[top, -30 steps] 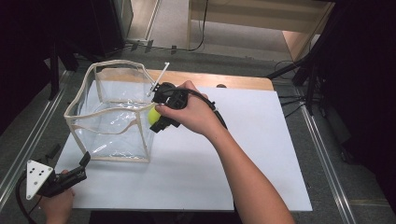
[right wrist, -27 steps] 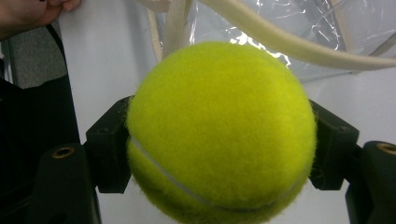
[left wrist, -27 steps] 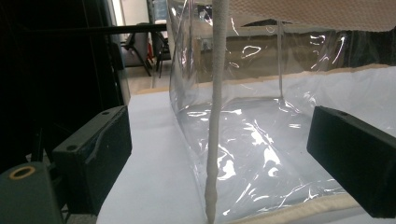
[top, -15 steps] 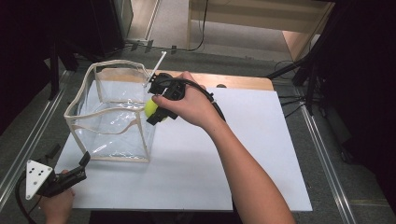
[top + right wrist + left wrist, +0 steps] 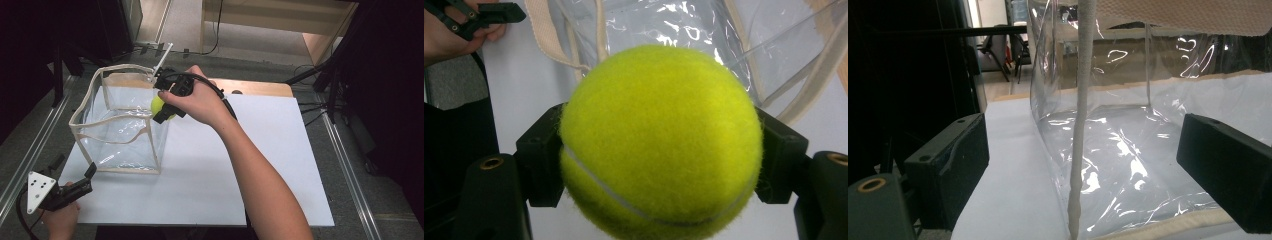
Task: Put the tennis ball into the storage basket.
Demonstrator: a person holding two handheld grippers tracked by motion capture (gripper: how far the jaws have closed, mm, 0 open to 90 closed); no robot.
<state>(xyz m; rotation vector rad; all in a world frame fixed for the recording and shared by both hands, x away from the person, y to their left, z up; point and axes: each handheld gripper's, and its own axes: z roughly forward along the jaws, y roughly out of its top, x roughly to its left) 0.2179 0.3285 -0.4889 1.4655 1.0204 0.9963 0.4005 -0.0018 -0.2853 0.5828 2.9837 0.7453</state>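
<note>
A yellow-green tennis ball [image 5: 659, 140] is clamped between the two black jaws of my right gripper [image 5: 659, 150]. In the high view the right gripper [image 5: 161, 107] holds the ball [image 5: 157, 104] over the right rim of a clear plastic bag [image 5: 120, 130] with beige trim that stands open on the white table [image 5: 250, 165]. My left gripper [image 5: 82, 175] rests at the table's front left corner, jaws open and empty, pointed at the bag. Its own view shows the bag's beige corner seam [image 5: 1080, 125] between the open jaws.
A metal rail [image 5: 30, 150] runs along the table's left side and another along the right [image 5: 350, 175]. A wooden strip [image 5: 260, 87] borders the far edge. Dark equipment and cables stand beyond it. The white surface to the right of the bag is bare.
The right hand has lifted the ball and carried it a little farther back along the bag's right rim. The left gripper has stayed put.
</note>
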